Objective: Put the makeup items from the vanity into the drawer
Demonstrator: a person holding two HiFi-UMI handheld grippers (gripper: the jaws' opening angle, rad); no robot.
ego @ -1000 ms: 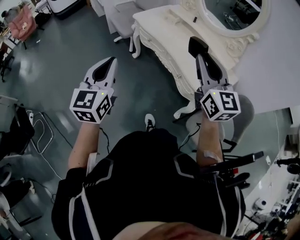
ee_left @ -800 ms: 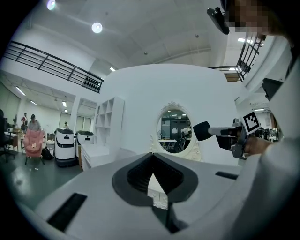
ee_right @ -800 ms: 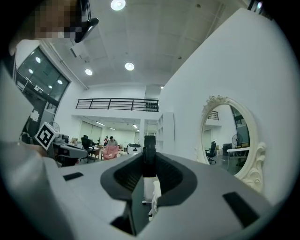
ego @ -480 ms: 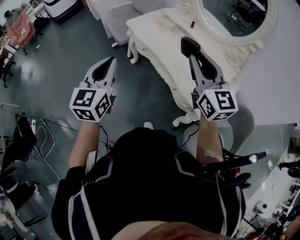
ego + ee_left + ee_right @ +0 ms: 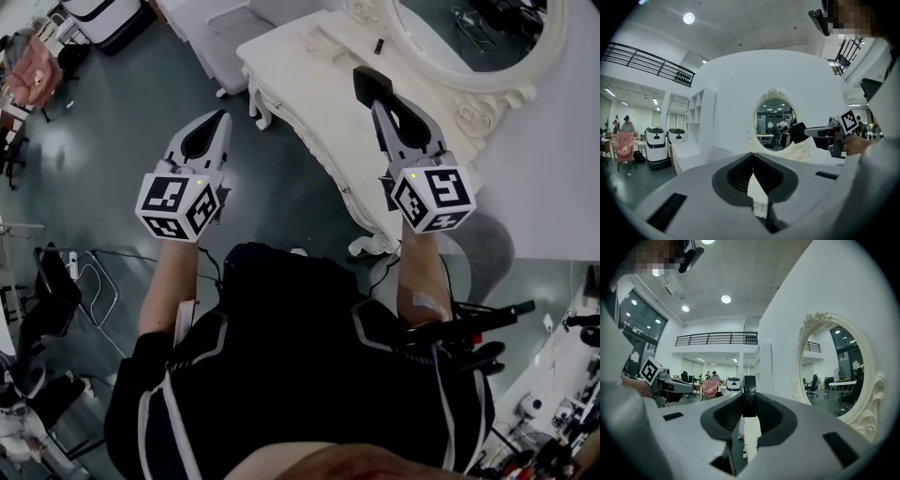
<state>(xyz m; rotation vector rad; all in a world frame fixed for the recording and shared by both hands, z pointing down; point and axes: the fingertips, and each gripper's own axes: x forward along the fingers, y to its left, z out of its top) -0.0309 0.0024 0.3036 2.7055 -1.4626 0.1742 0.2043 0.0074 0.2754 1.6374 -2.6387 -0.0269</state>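
Right gripper (image 5: pixel 375 101) is up in the air by the vanity (image 5: pixel 298 89), jaws partway closed and clamped on a flat black makeup case (image 5: pixel 371 84). Seen edge-on between the pads, it's a slim, dark, rounded disc. Left gripper (image 5: pixel 222 120) hangs out over the glossy grey-green floor (image 5: pixel 122 112), jaws pressed together, nothing in them. The vanity is cream-white and smooth on top, with scrolled carving down its legs. One small dark item (image 5: pixel 379 45) lies on the top beside the oval mirror (image 5: pixel 469 28), and the mirror's frame is carved and creamy too.
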